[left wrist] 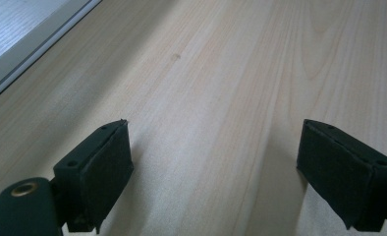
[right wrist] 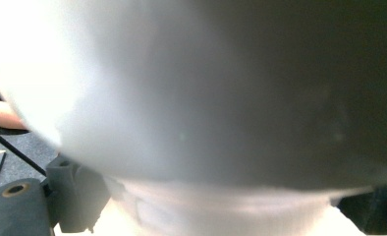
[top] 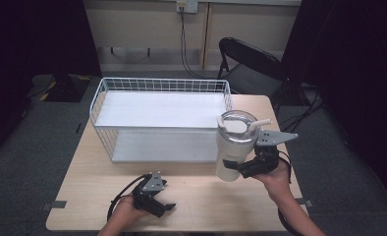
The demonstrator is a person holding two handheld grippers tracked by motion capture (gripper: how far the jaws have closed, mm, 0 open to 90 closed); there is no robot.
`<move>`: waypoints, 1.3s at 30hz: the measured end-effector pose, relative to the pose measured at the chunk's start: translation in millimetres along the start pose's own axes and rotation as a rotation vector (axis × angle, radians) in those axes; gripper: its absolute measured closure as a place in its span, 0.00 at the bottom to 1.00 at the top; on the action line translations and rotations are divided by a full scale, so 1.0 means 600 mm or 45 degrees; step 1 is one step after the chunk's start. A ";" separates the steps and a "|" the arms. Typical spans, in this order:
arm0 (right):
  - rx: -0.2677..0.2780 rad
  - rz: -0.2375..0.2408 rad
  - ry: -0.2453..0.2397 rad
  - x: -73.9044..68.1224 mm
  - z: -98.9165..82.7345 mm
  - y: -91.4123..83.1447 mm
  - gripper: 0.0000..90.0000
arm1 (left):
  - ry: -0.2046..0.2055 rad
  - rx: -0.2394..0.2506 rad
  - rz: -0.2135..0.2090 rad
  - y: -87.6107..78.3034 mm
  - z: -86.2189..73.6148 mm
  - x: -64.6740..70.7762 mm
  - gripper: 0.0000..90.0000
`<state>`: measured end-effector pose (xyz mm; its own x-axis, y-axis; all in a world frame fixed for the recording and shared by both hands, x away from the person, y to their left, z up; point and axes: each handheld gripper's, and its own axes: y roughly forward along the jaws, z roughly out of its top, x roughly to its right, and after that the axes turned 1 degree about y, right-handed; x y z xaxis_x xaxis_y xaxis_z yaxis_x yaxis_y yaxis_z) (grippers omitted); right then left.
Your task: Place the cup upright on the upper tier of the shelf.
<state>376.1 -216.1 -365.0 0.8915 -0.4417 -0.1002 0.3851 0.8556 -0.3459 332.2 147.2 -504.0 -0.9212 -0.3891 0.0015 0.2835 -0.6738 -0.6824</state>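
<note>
A white tumbler [top: 233, 147] with a clear lid and a straw stands upright at the right of the table, just in front of the rack's right end. My right gripper [top: 236, 168] is shut on its narrower lower part, coming in from the right. In the right gripper view the tumbler [right wrist: 206, 88] looms close and blurred, with the jaws on both sides of its base. My left gripper [top: 165, 208] rests low near the table's front edge. Its jaws stand wide open over bare wood [left wrist: 216, 98], with nothing between them.
A white two-level wire rack [top: 162, 110] stands across the back half of the light wooden table [top: 191, 196], both shelves bare. Its lower board edge [left wrist: 29, 44] shows in the left gripper view. A black folding chair [top: 250, 64] stands behind the table, right.
</note>
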 end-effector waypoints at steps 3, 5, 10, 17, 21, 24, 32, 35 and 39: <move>-0.008 0.009 -0.003 -0.001 0.010 0.002 0.11 | 0.000 0.000 0.000 0.000 0.000 0.000 0.14; -0.013 0.018 0.000 -0.001 0.016 0.003 0.11 | 0.000 0.000 0.000 0.000 0.000 0.000 0.14; -0.016 0.039 0.003 -0.002 0.030 0.007 0.11 | 0.000 0.000 0.000 0.000 0.000 0.000 0.14; 0.000 0.047 -0.002 -0.004 0.051 0.009 0.11 | 0.000 0.000 0.000 0.000 0.000 0.000 0.14; 0.001 0.055 0.003 -0.004 0.065 0.009 0.11 | 0.000 -0.001 -0.001 0.000 0.000 0.000 0.14; -0.008 0.058 -0.007 -0.005 0.077 0.009 0.11 | 0.000 -0.001 0.000 0.000 0.000 0.000 0.14; -0.022 0.065 -0.007 -0.004 0.103 0.010 0.11 | -0.006 0.004 -0.001 0.000 0.000 0.000 0.14; -0.026 0.069 -0.007 -0.004 0.111 0.010 0.11 | -0.001 0.004 0.001 0.000 0.000 0.000 0.14; -0.033 0.068 -0.016 -0.005 0.127 0.013 0.11 | 0.000 0.003 0.001 0.000 0.000 0.000 0.14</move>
<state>394.3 -187.6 -296.2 0.9136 -0.3922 -0.1077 0.3307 0.8705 -0.3645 332.2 147.1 -504.0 -0.9209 -0.3898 0.0011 0.2850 -0.6752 -0.6804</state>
